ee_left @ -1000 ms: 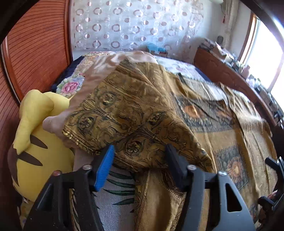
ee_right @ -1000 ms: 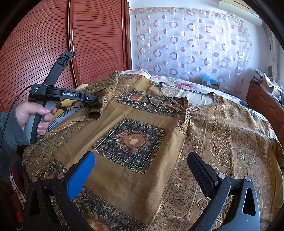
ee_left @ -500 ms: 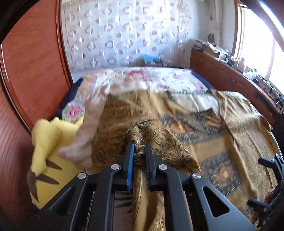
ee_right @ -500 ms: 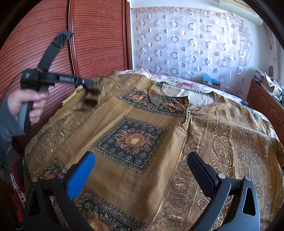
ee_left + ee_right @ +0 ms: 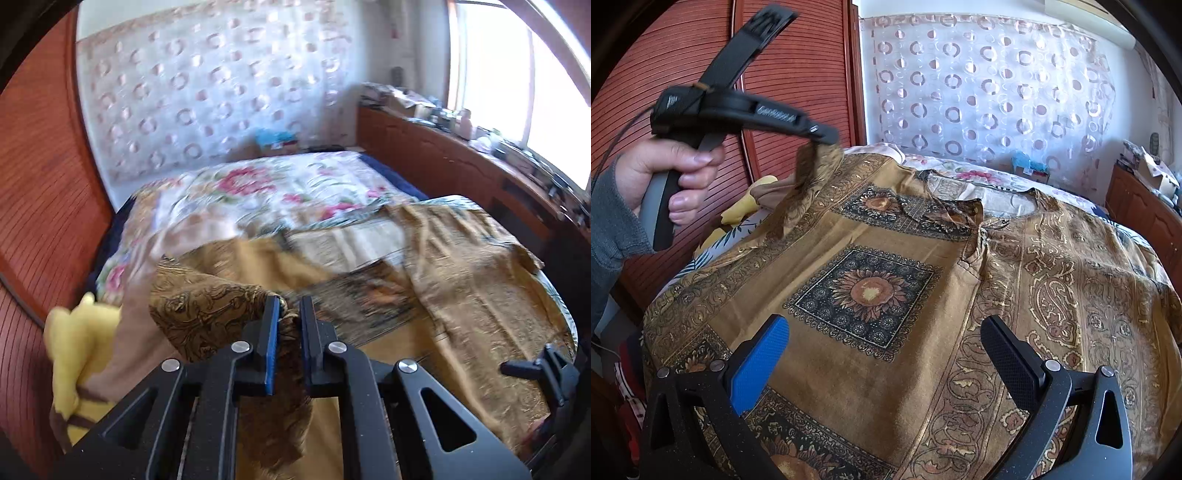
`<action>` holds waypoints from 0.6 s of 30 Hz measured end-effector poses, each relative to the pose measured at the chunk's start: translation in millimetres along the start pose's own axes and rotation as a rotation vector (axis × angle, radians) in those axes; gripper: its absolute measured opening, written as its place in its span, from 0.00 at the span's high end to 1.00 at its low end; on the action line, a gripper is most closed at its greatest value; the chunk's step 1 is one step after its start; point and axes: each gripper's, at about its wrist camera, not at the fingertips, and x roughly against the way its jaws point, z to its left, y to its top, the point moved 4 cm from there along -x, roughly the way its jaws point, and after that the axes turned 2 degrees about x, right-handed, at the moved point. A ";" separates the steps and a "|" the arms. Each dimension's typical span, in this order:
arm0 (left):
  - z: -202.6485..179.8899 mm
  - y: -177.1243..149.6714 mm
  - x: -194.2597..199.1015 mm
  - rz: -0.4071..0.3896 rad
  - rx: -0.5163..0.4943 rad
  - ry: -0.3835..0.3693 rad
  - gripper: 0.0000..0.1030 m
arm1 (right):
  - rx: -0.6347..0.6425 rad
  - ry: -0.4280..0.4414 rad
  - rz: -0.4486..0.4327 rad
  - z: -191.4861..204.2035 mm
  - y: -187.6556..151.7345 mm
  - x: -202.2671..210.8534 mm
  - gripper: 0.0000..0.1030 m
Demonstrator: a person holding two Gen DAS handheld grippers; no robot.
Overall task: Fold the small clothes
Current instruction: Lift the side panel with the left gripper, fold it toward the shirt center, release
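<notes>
- Golden-brown patterned cloth garment [image 5: 871, 295] with dark sunflower squares lies spread across a bed, covering most of the surface in the right wrist view.
- Its neckline opening sits toward the far side, with pale lining showing inside it.
- Beyond the garment, a white quilt with pink flowers [image 5: 258, 188] covers the far part of the bed, and this stretch holds nothing else.
- On the left of the bed, close by, stand reddish-brown ribbed wooden wardrobe doors [image 5: 683, 55].
- A yellow plush toy with brown stripes [image 5: 74, 354] is wedged between the wardrobe and the bed's left edge, partly under the garment's corner.
- On the right side runs a low wooden cabinet [image 5: 461, 162] under a bright window, its top crowded with small objects too blurred to name.
- A white curtain with ring patterns [image 5: 990, 85] hangs behind the bed.
- The left gripper [image 5: 288, 314], black with one blue pad, is clamped on a bunched fold of the garment's left edge, lifted clear above the bed so the cloth hangs from its tips.
- A bare hand [image 5: 665, 173] in a grey sleeve holds that gripper's handle.
- The right gripper [image 5: 886, 354] hovers over the garment's near part with its fingers spread wide, holding nothing.
</notes>
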 end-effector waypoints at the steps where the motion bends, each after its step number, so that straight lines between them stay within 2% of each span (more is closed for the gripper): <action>1: -6.7 2.5 2.8 -0.012 -0.008 -0.020 0.86 | -0.002 0.001 0.000 -0.1 0.0 0.1 0.00; 3: -12.6 4.6 11.3 -0.033 -0.001 -0.070 0.81 | -0.005 0.002 0.000 -0.7 0.1 0.2 0.00; 4: -13.8 4.1 19.0 -0.053 0.004 -0.092 0.74 | -0.007 0.004 -0.001 -0.8 0.2 0.4 0.00; 5: -14.2 3.6 25.1 -0.068 0.003 -0.096 0.62 | -0.007 0.004 -0.001 -0.9 0.1 0.5 0.00; 9: -7.2 -6.1 44.2 -0.090 0.002 -0.078 0.41 | -0.009 0.002 -0.001 -0.8 0.6 0.3 0.00; 10: -0.9 -11.7 47.7 -0.087 0.008 -0.055 0.32 | -0.009 0.002 0.000 -0.7 0.6 0.2 0.00; 14: 17.5 -33.5 53.1 -0.075 0.033 0.013 0.29 | -0.020 0.009 0.002 -3.0 2.1 1.5 0.00; 18: 43.2 -63.9 61.3 -0.076 0.104 0.065 0.29 | 0.011 0.014 -0.013 -7.8 9.8 6.7 0.02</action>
